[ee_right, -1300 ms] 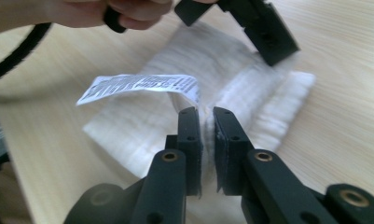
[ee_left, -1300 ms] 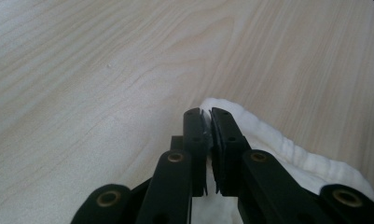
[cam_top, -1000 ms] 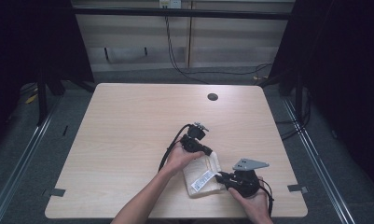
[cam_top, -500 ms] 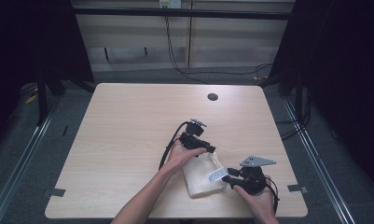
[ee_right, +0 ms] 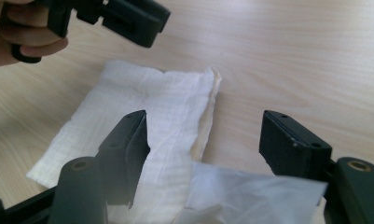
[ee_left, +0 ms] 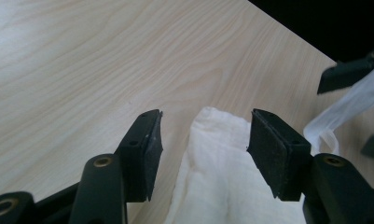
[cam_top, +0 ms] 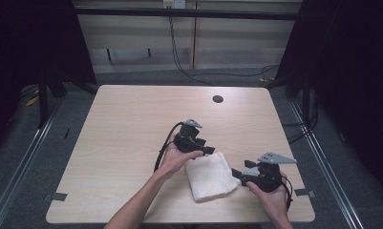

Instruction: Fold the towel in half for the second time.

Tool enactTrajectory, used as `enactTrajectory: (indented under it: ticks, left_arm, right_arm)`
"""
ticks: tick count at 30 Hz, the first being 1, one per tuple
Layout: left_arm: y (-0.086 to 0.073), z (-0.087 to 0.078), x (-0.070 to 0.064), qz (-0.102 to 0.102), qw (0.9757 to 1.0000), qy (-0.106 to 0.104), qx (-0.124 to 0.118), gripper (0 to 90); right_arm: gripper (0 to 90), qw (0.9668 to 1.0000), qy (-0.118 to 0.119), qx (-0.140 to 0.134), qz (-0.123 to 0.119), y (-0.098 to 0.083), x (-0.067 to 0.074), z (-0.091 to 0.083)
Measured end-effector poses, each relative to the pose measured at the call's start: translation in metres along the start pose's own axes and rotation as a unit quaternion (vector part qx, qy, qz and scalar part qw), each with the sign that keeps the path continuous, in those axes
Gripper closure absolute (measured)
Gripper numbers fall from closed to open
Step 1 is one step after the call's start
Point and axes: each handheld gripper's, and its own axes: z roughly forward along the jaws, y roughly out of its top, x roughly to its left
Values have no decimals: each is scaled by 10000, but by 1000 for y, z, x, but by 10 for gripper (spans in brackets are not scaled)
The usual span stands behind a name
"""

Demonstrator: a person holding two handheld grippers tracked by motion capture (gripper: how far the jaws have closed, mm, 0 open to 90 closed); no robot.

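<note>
The folded white cloth (cam_top: 212, 175) lies flat on the counter (cam_top: 132, 124) between my two grippers, just ahead of and below the jaws of each. My left gripper (cam_top: 209, 150) hangs over its far corner with its jaws spread; they have just been opening, and in the left gripper view the cloth's edge (ee_left: 217, 154) shows in the gap between the pads without either pad pressing on it. My right gripper (cam_top: 237, 175) sits just off the cloth's near right edge, jaws likewise spread and just opened, with nothing pinched; in the right gripper view the cloth (ee_right: 142, 116) spreads out beyond my jaws. I judge the cloth to be light, soft and limp: it will sag and unfold if lifted by one point, and it won't slip or break. The best hold looks to be a corner or the layered folded edge, pinching all layers together, one gripper at each end. I see no containers on the counter, so nothing holds or is held inside anything.
</note>
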Motion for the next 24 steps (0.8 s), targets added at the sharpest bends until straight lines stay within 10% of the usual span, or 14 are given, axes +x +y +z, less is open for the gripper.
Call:
enactTrajectory:
  ticks: [11, 24]
  left_arm:
    - [-16, -61, -4, 367, 9989, 137, -241, 524]
    - [-100, -145, 8, 91, 9960, 791, -404, 445]
  right_arm:
    - [329, 9995, -97, -300, -8, 21, -16, -17]
    - [320, 9996, -165, -246, 40, 0, -35, -35]
